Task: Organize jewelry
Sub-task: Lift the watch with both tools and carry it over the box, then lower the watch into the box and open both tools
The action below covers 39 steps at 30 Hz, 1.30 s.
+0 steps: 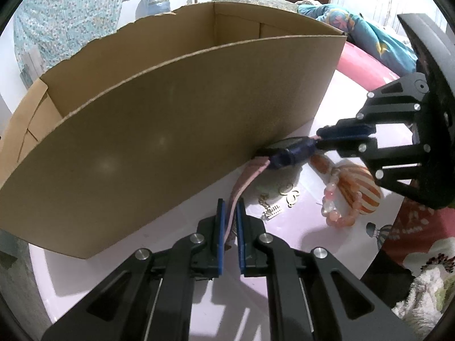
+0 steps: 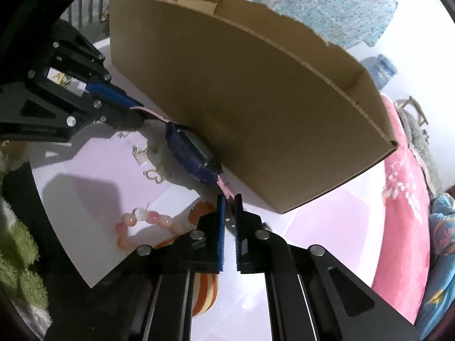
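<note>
You have the wristwatch (image 1: 287,150) slung between 2 grips: left hand-held gripper (image 1: 229,207) clenched on 1 pink strap end, right hand-held gripper (image 2: 230,199) clenched on the other. Its case hangs against the cardboard box (image 1: 176,130) wall, above the pale tabletop (image 1: 298,227), likely for lifting inside. Bead bracelet (image 1: 338,213) and gold charms (image 1: 284,196) lie beside it.
</note>
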Available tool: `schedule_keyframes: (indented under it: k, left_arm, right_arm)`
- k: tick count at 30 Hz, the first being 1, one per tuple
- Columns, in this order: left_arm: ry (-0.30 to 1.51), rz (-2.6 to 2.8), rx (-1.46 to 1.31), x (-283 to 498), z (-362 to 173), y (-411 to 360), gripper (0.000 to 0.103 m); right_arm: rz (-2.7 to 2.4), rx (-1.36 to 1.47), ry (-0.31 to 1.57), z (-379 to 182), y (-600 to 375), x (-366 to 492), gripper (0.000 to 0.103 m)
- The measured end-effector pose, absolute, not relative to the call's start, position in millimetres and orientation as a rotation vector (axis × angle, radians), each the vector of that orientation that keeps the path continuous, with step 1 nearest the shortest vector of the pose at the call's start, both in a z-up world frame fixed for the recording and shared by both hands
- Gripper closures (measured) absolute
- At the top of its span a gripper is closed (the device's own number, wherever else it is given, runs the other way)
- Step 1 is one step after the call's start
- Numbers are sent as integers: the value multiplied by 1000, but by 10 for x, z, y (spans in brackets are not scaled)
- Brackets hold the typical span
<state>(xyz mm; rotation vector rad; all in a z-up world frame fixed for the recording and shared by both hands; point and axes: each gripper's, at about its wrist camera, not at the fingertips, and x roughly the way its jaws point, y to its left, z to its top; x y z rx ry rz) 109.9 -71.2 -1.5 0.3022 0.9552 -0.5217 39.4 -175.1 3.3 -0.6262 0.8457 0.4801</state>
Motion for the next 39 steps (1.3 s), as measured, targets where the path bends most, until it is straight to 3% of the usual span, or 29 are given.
schedule_keyframes:
  k: [15, 24, 29, 33, 39]
  left_arm:
    - [820, -536, 329, 831, 400, -748, 101]
    - [648, -566, 295, 585, 1149, -548, 100]
    - [572, -551, 277, 763, 1502, -400, 100]
    - [614, -543, 242, 1157, 1549, -328, 100]
    - [855, -567, 122, 2070, 1290, -222, 101]
  right_arm:
    - [390, -578, 737, 361, -1786, 14, 103]
    - [341, -591, 584, 1050, -1611, -394, 103]
    - [362, -598, 509, 1348, -1566, 147, 103]
    - [430, -561, 574, 1377, -1535, 633, 103]
    - [541, -509, 833, 1195, -1448, 1528, 103]
